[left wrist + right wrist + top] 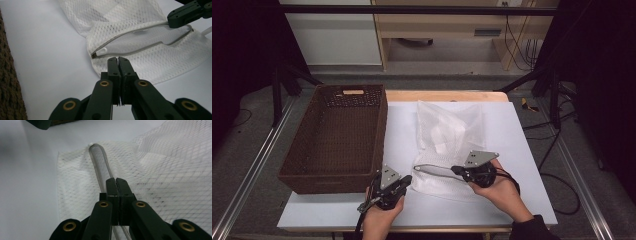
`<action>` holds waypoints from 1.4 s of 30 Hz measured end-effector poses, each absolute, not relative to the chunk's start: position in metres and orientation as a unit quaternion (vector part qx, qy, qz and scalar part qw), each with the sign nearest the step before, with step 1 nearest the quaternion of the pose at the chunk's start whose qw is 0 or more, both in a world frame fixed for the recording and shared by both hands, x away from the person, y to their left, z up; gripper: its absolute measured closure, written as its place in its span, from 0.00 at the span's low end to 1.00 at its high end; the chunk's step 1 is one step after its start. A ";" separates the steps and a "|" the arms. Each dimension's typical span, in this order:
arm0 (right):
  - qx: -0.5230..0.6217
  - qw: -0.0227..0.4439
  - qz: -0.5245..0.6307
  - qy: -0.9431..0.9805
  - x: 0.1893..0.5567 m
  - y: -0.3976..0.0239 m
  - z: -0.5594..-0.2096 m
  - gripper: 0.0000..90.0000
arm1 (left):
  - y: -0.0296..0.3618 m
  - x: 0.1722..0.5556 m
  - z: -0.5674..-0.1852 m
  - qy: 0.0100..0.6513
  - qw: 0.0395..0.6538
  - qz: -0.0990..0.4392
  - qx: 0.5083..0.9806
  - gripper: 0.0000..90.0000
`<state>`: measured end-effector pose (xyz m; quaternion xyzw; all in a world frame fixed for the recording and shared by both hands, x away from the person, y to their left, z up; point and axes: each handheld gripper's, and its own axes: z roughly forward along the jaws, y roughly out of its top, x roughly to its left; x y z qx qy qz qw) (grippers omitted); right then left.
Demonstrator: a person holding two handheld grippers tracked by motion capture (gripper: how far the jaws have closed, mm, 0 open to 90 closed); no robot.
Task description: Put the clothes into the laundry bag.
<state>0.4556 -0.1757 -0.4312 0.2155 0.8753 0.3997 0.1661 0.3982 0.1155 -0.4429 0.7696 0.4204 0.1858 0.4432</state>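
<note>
so we're partway into opening the white mesh bag (447, 145) that lies flat on the table (522, 200), just right of the wicker basket (337, 135). our right gripper (458, 171) is pinched shut on the top edge of the zipper opening (140, 37), holding it up so the mouth gapes a bit. our left gripper (118, 60) has its jaws pressed together on nothing, hovering just short of the zipper pull (98, 53) at the bag's left end. something pale sits inside the bag, can't tell what. what's left, we reckon: get hold of the contents, pull them out, and probably drop them in the empty basket
</note>
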 end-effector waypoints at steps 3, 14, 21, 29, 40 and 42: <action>0.214 0.164 0.396 0.878 0.455 -0.176 -0.433 1.00 | 0.116 0.397 -0.445 0.423 0.445 0.186 0.767 0.97; 0.210 0.154 0.376 0.889 0.454 -0.170 -0.444 1.00 | 0.117 0.392 -0.449 0.418 0.442 0.189 0.771 0.96; 0.218 0.151 0.356 0.896 0.458 -0.170 -0.456 1.00 | 0.118 0.391 -0.450 0.415 0.443 0.190 0.771 0.96; 0.216 0.150 0.342 0.902 0.460 -0.167 -0.464 1.00 | 0.121 0.390 -0.450 0.417 0.452 0.190 0.765 0.95; 0.221 0.158 0.345 0.898 0.454 -0.167 -0.467 0.77 | 0.124 0.389 -0.450 0.416 0.453 0.200 0.762 0.84; 0.226 0.161 0.348 0.895 0.452 -0.167 -0.466 0.69 | 0.123 0.388 -0.450 0.415 0.453 0.200 0.763 0.82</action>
